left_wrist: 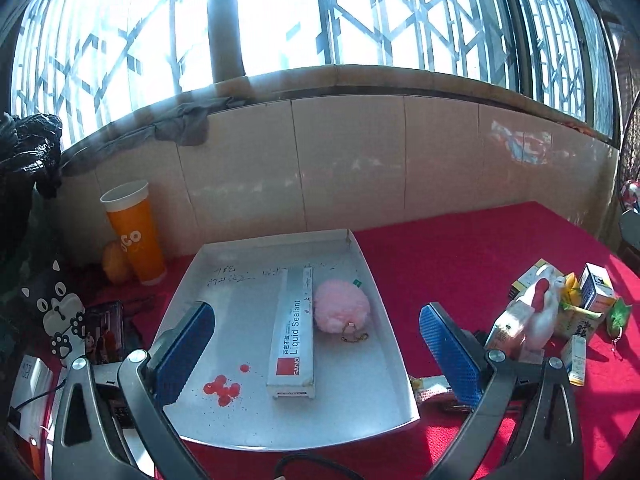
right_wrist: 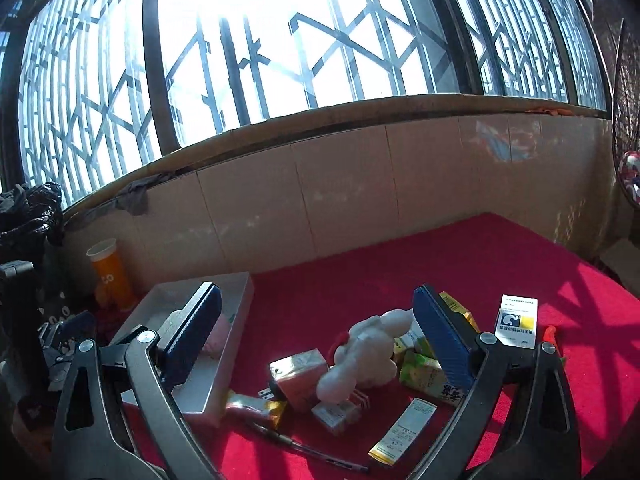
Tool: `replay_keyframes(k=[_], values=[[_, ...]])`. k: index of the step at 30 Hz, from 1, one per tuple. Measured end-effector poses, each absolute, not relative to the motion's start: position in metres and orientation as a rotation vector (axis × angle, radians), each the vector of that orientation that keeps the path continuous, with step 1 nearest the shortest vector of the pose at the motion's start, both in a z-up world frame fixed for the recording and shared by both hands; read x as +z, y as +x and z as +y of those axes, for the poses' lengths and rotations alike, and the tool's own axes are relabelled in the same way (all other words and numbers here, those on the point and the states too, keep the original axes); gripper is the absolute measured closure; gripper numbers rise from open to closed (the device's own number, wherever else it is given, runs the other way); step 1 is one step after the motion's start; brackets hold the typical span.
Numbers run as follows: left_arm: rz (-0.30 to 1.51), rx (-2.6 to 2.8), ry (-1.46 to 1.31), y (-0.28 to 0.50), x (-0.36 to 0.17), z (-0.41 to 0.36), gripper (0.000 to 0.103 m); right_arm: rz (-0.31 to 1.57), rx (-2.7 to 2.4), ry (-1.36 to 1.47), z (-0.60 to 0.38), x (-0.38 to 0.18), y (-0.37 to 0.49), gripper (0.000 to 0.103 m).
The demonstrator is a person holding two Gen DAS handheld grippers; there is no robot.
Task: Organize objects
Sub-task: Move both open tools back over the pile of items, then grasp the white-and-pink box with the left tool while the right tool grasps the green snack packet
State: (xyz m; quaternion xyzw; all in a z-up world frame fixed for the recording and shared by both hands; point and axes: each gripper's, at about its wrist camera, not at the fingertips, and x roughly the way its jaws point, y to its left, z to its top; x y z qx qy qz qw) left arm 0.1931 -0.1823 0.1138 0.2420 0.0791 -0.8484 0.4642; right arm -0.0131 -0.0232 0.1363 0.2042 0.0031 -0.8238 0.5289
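Hovering wide open and empty: left gripper [left_wrist: 316, 344], spread above a white tray [left_wrist: 384, 312], probably staged for the next drop-off. Lying directly between and ahead of its fingers, a Liquid Sealant box [left_wrist: 294, 332], running lengthwise up the tray, with a pink pompom keychain [left_wrist: 341, 310] touching its right side; apparently already sorted there. Showing near the left finger, red stains [left_wrist: 222, 389] on the tray floor. Standing further out to the left, against the wall, an orange paper cup [left_wrist: 136, 232].

Hanging equally wide and empty: right gripper [right_wrist: 316, 344], aiming down at the unsorted pile on the red surface [right_wrist: 440, 264]. Sitting right between its fingers, a white plush toy [right_wrist: 368, 356], likely the next pick. Crowding around it, small cartons [right_wrist: 300, 376]; lying nearer the camera, a pen [right_wrist: 308, 450]. Waiting to the left, that same tray.
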Motion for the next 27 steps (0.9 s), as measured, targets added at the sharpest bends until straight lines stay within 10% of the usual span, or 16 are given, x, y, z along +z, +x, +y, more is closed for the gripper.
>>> replay_keyframes(k=[27], values=[[0.139, -2.393, 1.039, 0.069, 0.051, -0.156, 0.001, 0.065, -1.966, 0.899, 0.028, 0.045, -0.138, 0.006]])
